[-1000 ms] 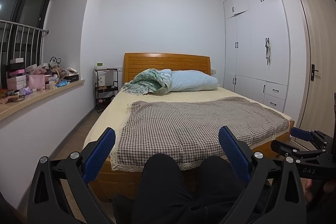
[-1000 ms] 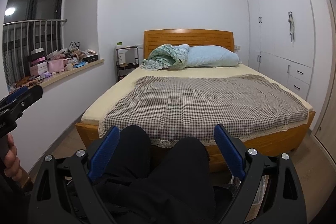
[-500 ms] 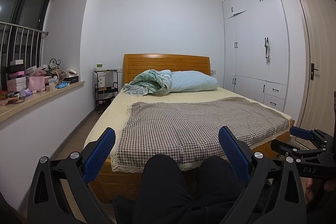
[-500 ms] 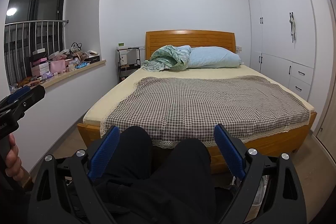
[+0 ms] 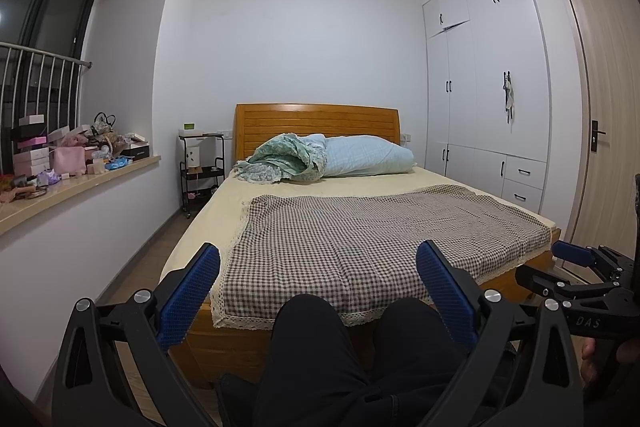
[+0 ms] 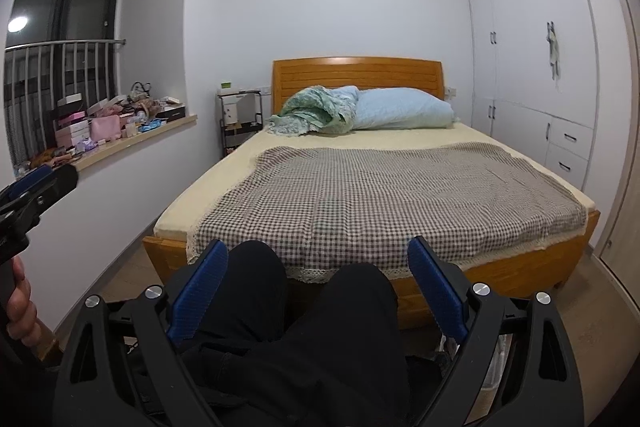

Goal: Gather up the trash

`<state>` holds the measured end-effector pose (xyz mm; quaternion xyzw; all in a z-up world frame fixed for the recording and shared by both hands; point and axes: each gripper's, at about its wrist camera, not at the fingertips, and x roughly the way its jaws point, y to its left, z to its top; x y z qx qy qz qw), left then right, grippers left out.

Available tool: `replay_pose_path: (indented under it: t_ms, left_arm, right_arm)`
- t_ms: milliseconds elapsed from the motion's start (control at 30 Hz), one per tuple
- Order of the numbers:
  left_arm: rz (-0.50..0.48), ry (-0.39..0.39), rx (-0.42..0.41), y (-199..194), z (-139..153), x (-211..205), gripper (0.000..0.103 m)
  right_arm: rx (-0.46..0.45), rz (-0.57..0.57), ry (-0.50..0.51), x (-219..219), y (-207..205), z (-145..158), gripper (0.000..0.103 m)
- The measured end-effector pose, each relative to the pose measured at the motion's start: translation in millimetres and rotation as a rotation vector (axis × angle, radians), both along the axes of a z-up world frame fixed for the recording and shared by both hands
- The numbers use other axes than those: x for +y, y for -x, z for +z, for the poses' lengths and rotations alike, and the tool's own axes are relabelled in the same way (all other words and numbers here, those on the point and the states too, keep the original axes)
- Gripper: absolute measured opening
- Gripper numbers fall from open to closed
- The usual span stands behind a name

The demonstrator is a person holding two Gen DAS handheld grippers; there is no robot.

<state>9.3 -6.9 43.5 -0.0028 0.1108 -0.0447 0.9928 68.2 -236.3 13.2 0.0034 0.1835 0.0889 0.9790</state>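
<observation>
Both grippers are held low over a person's knees in black trousers (image 5: pixel 312 339), facing the foot of a bed. My left gripper (image 5: pixel 318 259) is open, nothing between its blue pads. My right gripper (image 6: pixel 317 251) is open and empty too; its tip also shows in the left wrist view (image 5: pixel 576 254). No piece of trash is plain on the bed or floor. The window ledge (image 5: pixel 80 187) at the left carries a cluttered heap of boxes, a pink bag (image 5: pixel 68 161) and blue crumpled wrappers (image 5: pixel 118 162).
A wooden bed (image 6: pixel 520 271) with a checked blanket (image 6: pixel 380 195), a blue pillow (image 6: pixel 404 109) and a bunched green quilt (image 6: pixel 316 111) fills the middle. A black trolley (image 5: pixel 200 171) stands by the headboard. White wardrobes (image 5: pixel 488 87) and a door (image 5: pixel 604 115) line the right.
Both views have drifted only very slightly. The grippers remain open and nothing has been taken hold of.
</observation>
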Motion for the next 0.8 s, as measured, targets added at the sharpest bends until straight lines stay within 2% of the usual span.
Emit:
replay_pose_path:
  t_ms: [800]
  left_arm:
    - [-0.001, -0.005, -0.01, -2.1, 1.2, 2.6, 0.095]
  right_arm:
    - [-0.016, -0.015, 0.0, -2.0, 3.3, 1.2, 0.087]
